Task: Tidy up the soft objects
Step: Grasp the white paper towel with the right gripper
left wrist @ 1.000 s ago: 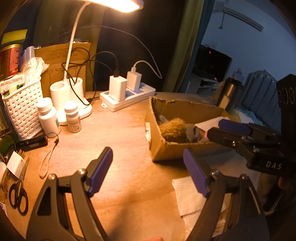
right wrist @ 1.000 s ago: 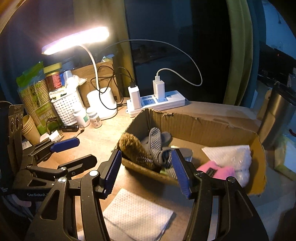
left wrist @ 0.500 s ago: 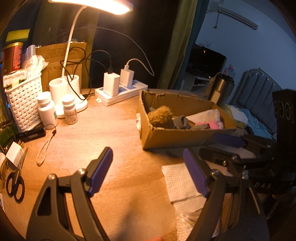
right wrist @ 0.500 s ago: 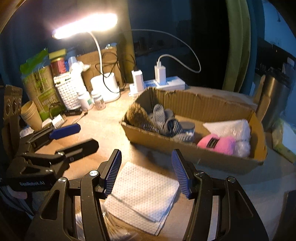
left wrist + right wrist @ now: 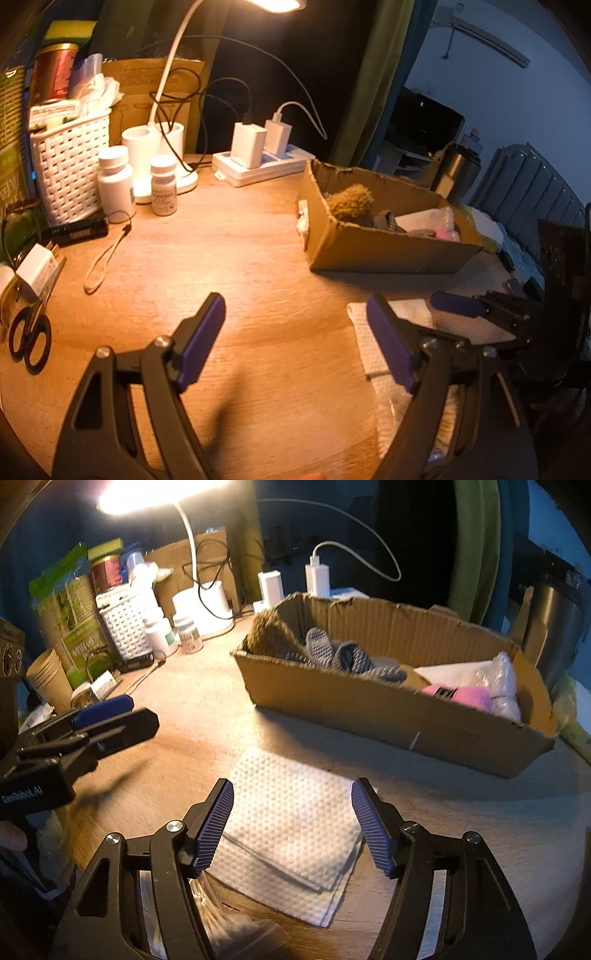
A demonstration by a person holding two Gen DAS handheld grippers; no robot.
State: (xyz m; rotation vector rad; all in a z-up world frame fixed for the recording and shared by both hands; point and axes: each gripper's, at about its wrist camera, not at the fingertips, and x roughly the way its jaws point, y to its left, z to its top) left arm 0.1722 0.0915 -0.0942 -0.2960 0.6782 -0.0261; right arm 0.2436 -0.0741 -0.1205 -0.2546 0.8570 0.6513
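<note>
A wooden bench (image 5: 258, 251) filled the near ground, lit warm by a white gooseneck desk lamp (image 5: 173, 66) standing at its far left. Beyond the lamp the wall lay dark. An olive-green curtain (image 5: 373, 74) hung at the far edge, right of centre. To its right a pale bluish wall (image 5: 517, 92) showed, with an air conditioner (image 5: 484, 33) mounted high on it and a dark screen (image 5: 424, 122) below. At the far right stood a grey padded headboard (image 5: 532, 188).
</note>
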